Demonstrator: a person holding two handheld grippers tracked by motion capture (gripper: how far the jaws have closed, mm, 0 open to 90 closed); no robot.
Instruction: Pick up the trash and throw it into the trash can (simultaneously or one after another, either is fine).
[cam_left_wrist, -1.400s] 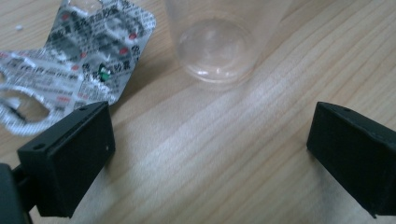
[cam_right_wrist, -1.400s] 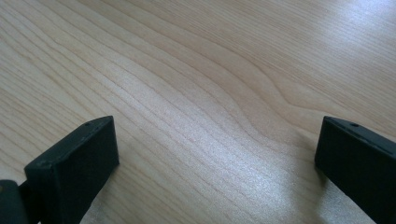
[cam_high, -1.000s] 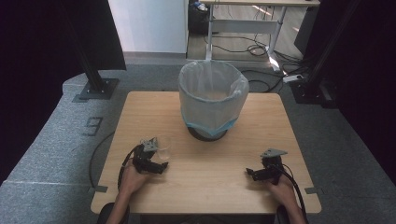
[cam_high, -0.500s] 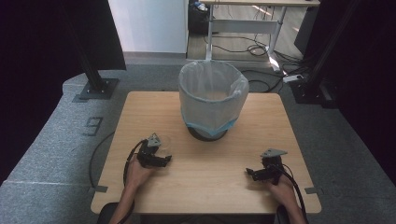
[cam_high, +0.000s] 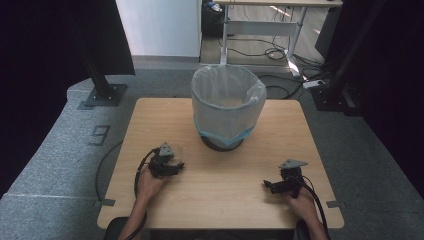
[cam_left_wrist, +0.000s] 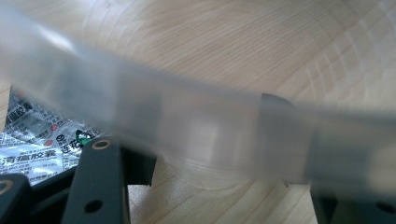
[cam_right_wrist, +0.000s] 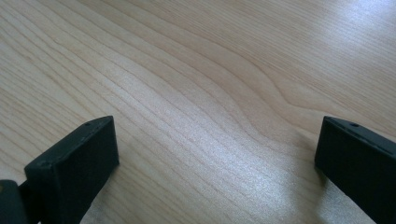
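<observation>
The bin (cam_high: 227, 107) at the back of the table (cam_high: 250, 200) has a clear liner; I can't make out anything inside it. My left gripper (cam_high: 170, 167) has just been closing and now clamps a clear plastic cup (cam_left_wrist: 201, 135), which sits near the table's left front, right between my 2 jaws. The left gripper view also catches a silver foil packet (cam_left_wrist: 32, 140) beside it, invisible from above. My right gripper (cam_high: 272, 186) rests open on bare wood.

Grey carpet floor (cam_high: 60, 150), black curtains (cam_high: 40, 45) left and right, white wall (cam_high: 160, 27) far, desk frame (cam_high: 260, 25) with cables (cam_high: 260, 52) behind, light wooden table (cam_high: 280, 125).
</observation>
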